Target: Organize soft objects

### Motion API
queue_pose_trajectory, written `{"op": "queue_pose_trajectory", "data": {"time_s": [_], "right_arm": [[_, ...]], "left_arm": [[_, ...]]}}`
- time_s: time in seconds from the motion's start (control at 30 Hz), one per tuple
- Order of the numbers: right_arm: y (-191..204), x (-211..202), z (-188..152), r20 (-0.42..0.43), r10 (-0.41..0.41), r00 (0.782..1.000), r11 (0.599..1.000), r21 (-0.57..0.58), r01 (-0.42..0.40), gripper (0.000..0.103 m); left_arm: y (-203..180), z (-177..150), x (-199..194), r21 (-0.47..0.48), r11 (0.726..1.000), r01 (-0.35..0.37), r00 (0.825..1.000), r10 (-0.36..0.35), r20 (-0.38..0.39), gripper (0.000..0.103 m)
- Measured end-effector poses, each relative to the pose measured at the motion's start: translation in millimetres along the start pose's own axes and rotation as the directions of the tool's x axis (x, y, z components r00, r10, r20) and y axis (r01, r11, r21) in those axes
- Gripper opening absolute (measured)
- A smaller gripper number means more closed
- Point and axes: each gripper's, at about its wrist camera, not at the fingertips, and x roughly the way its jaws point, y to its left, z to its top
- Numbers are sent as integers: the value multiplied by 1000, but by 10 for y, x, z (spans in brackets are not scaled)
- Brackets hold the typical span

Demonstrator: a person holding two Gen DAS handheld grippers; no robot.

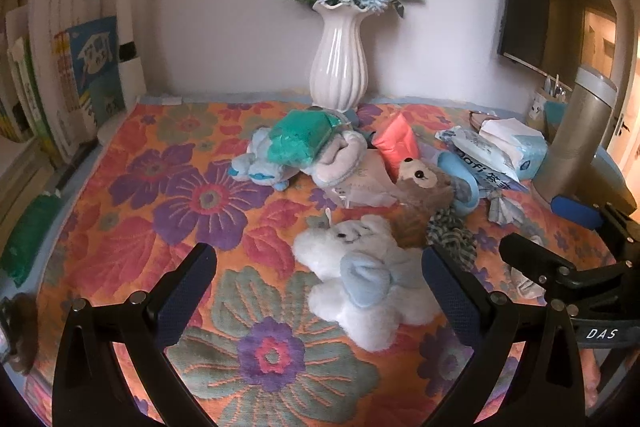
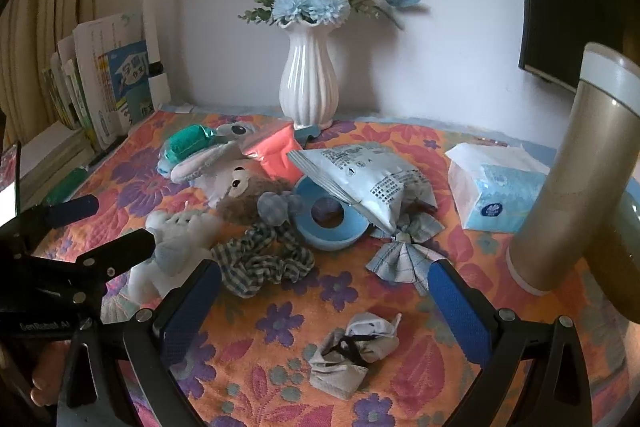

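Note:
A white and pale-blue plush elephant (image 1: 366, 279) lies on the floral cloth between the fingers of my open left gripper (image 1: 320, 275); it also shows in the right wrist view (image 2: 176, 247). A brown plush (image 1: 424, 187) (image 2: 244, 191), a checked scrunchie (image 2: 260, 259) and a blue plush under a green pouch (image 1: 304, 141) lie behind it. My right gripper (image 2: 324, 291) is open and empty above a crumpled white sock (image 2: 352, 351). A small checked cloth bow (image 2: 408, 255) lies just beyond it.
A white vase (image 1: 339, 67) with blue flowers stands at the back. A tall metal flask (image 2: 568, 183) stands at the right, next to a tissue pack (image 2: 500, 195). A blue tape roll (image 2: 328, 219), a wipes packet (image 2: 368, 179), an orange pouch (image 2: 276, 155) and books (image 1: 64, 75) are around.

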Motion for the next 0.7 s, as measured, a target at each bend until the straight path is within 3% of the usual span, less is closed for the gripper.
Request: {"op": "queue_pose_trajectory", "data": {"time_s": [0.7], "right_arm": [[43, 14, -1, -14, -9, 1000, 1000, -25, 9, 103]], "left_arm": [[-22, -10, 33, 15, 1000, -2, 1000, 2, -20, 102]]}}
